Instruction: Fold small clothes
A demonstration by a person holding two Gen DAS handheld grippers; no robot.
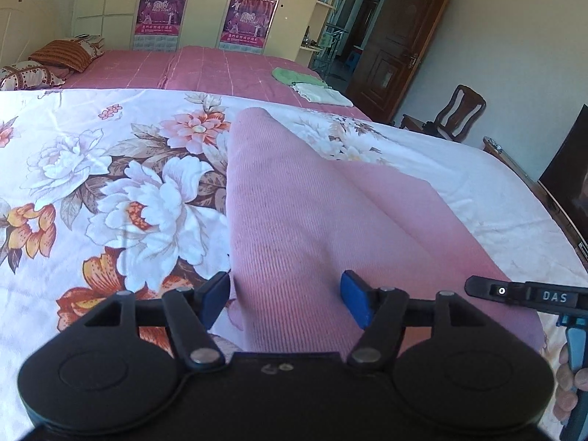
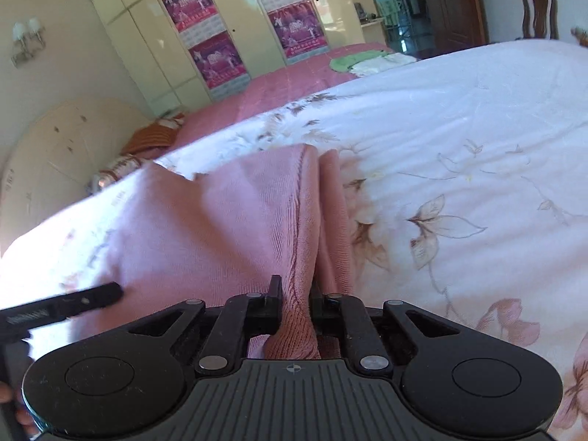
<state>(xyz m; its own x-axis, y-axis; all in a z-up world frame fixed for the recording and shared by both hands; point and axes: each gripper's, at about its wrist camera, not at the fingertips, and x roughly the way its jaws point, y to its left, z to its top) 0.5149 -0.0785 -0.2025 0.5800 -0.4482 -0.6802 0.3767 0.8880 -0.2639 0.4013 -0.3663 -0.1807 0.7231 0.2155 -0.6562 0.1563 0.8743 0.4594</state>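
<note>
A: What is the supporting surface?
B: A bed [image 1: 459, 169] covered by a white floral sheet [image 1: 110, 183].
A: What lies directly on it?
B: A pink garment [image 1: 294, 220], partly raised. Farther back, a green cloth [image 1: 294, 75] and a white cloth [image 1: 319, 92] lie touching on a pink bedspread [image 1: 220, 66].

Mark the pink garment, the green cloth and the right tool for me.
pink garment [image 1: 294, 220], left wrist view, on its raised ribbed fold.
green cloth [image 1: 294, 75], left wrist view, middle of the cloth on the far bed.
right tool [image 2: 296, 294], right wrist view, between its fingertips, shut on the garment.
</note>
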